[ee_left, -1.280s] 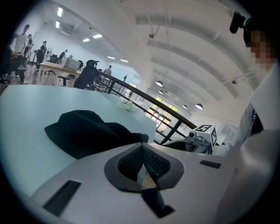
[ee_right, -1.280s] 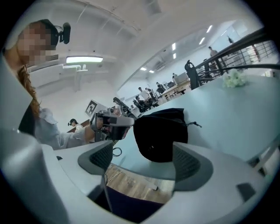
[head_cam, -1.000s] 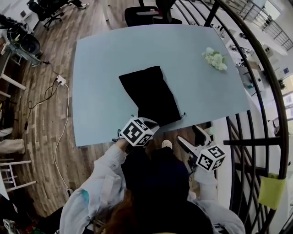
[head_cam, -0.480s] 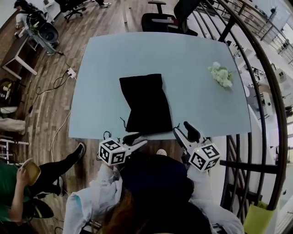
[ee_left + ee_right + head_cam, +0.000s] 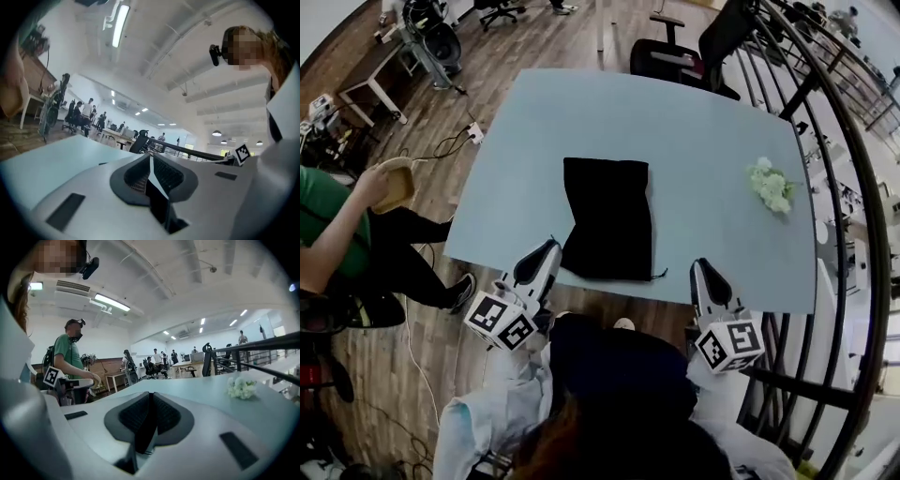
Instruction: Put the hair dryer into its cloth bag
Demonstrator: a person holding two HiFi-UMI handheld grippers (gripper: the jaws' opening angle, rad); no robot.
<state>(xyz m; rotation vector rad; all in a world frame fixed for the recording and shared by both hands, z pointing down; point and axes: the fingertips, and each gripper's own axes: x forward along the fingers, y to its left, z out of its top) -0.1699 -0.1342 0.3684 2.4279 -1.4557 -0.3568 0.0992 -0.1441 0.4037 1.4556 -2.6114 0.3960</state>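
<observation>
The black cloth bag (image 5: pixel 607 217) lies flat on the light blue table (image 5: pixel 703 150), its drawstring end toward the near edge. No hair dryer shows outside the bag. My left gripper (image 5: pixel 544 249) hovers at the table's near edge, just left of the bag's near corner, clear of it. My right gripper (image 5: pixel 705 267) hangs over the near edge well to the right of the bag. Both pairs of jaws are closing and look pressed together, with nothing between them in the left gripper view (image 5: pixel 150 157) or the right gripper view (image 5: pixel 150 394).
A bunch of white flowers (image 5: pixel 772 186) lies at the table's right side, also seen ahead (image 5: pixel 242 386). A seated person in green (image 5: pixel 337 225) is left of the table. Office chairs (image 5: pixel 675 56) stand beyond it, and a black railing (image 5: pixel 834 141) curves along the right.
My left gripper left the bag's near end, rose and swung out to the left. Both grippers' jaws stood apart half a second ago and have come together. The right gripper rose slightly.
</observation>
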